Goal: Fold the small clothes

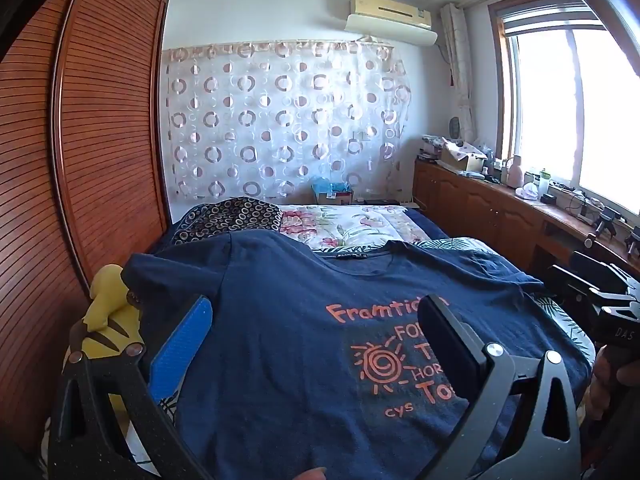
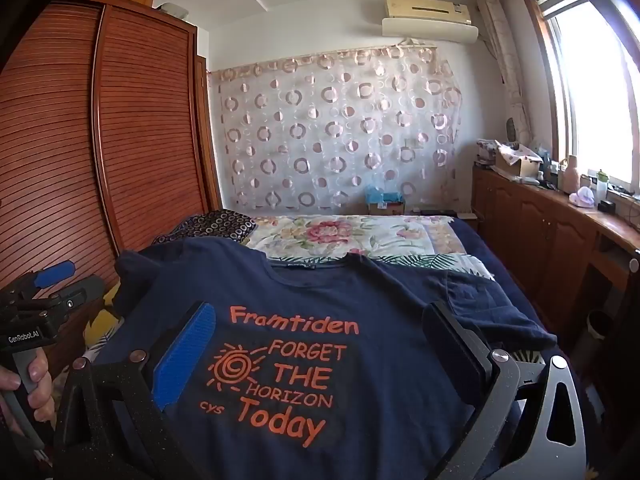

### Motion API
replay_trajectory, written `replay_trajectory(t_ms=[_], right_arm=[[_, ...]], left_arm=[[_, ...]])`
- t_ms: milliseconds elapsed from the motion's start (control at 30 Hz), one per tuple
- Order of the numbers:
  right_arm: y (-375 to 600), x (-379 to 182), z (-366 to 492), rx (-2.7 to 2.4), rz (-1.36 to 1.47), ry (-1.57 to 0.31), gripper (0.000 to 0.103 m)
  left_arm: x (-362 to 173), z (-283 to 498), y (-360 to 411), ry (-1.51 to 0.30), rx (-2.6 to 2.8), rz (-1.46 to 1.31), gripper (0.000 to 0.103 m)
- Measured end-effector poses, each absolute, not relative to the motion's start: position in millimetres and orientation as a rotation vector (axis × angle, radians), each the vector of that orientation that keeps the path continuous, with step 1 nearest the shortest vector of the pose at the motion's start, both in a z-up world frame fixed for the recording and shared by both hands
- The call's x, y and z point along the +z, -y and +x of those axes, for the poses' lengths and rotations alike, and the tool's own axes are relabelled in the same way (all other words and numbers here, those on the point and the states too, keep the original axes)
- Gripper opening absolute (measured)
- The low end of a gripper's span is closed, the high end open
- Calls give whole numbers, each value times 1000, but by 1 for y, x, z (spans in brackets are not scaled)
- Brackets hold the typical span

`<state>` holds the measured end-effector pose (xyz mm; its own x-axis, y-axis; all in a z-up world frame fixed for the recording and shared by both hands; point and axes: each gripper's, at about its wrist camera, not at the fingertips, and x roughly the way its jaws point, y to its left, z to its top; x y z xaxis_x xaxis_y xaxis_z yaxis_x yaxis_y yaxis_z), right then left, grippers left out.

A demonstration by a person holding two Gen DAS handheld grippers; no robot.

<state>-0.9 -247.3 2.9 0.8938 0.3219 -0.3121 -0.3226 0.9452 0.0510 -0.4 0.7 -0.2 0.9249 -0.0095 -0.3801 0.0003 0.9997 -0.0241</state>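
A navy T-shirt (image 1: pixel 288 280) with orange print lies flat and face up on the bed, collar toward the far wall; it also shows in the right wrist view (image 2: pixel 304 292). My left gripper (image 1: pixel 316 312) is open and empty, held above the shirt's lower left part. My right gripper (image 2: pixel 320 320) is open and empty above the shirt's lower middle, its jaws either side of the print. The right gripper's body shows at the right edge of the left wrist view (image 1: pixel 600 300); the left gripper shows at the left of the right wrist view (image 2: pixel 52 284).
A brown slatted wardrobe (image 1: pixel 80 140) runs along the left of the bed. A yellow plush toy (image 1: pixel 108 320) lies by the shirt's left sleeve. A floral quilt (image 2: pixel 340 236) and patterned pillow (image 2: pixel 216 224) lie beyond the shirt. A cluttered wooden counter (image 2: pixel 560 216) runs under the window at right.
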Motion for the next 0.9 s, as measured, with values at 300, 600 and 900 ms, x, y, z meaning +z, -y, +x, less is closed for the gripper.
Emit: replay_trajectory(t_ms=[300, 600, 900], right_arm=[[245, 3, 1, 331, -5, -320, 103], [248, 2, -6, 332, 3, -310, 103], [249, 2, -5, 331, 6, -315, 103]], left_arm=[[0, -1, 0, -391, -4, -13, 103], [1, -1, -1, -393, -5, -10, 103], [4, -2, 0, -390, -7, -5, 103]])
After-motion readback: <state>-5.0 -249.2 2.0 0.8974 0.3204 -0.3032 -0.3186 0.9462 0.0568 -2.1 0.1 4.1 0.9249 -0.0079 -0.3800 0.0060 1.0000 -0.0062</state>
